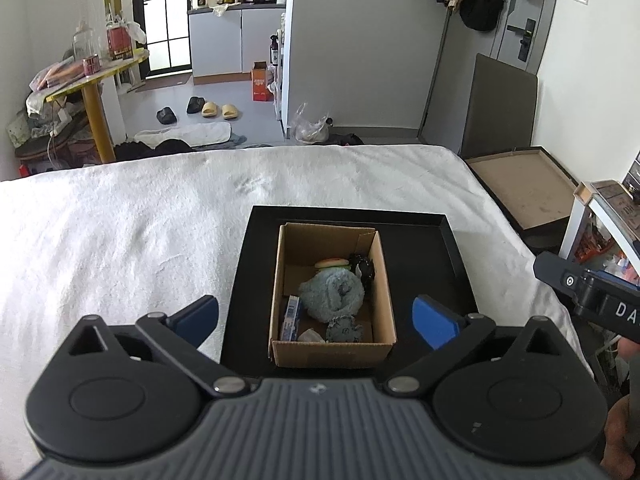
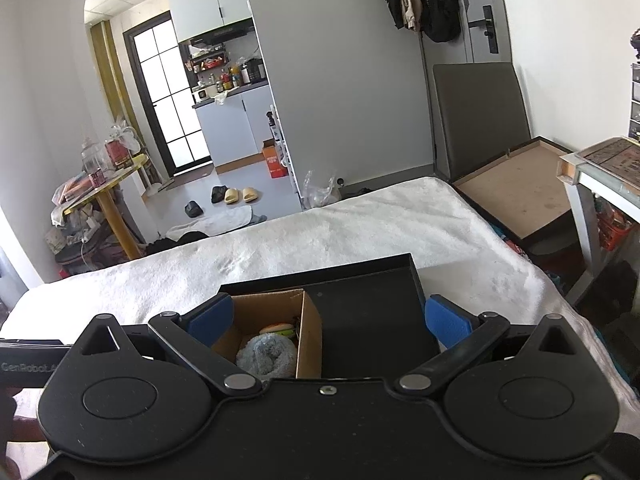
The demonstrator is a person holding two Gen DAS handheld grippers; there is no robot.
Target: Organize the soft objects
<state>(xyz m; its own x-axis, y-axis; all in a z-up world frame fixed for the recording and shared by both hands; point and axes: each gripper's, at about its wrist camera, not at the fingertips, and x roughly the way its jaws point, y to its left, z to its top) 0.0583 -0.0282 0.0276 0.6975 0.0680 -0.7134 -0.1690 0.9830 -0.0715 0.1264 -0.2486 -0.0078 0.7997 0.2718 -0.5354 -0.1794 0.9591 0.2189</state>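
Note:
A cardboard box (image 1: 380, 280) stands on a black tray (image 1: 452, 264) on the white bed cover. In it lie a blue-grey rolled towel (image 1: 332, 294), a toy burger (image 1: 331, 263), a black soft toy (image 1: 364, 268), a small grey cloth (image 1: 345, 330) and a blue-white packet (image 1: 291, 318). My left gripper (image 1: 316, 320) is open and empty, held above the box's near edge. My right gripper (image 2: 328, 320) is open and empty above the tray (image 2: 368, 312), right of the box (image 2: 310, 332); the towel (image 2: 266, 354) and burger (image 2: 276, 328) show there too.
The white bed cover (image 1: 140, 232) spreads left of and beyond the tray. A brown board in a black frame (image 1: 524, 184) lies off the bed's right side, beside a small white table (image 2: 592, 176). The right gripper's body (image 1: 588, 292) shows at the left view's right edge.

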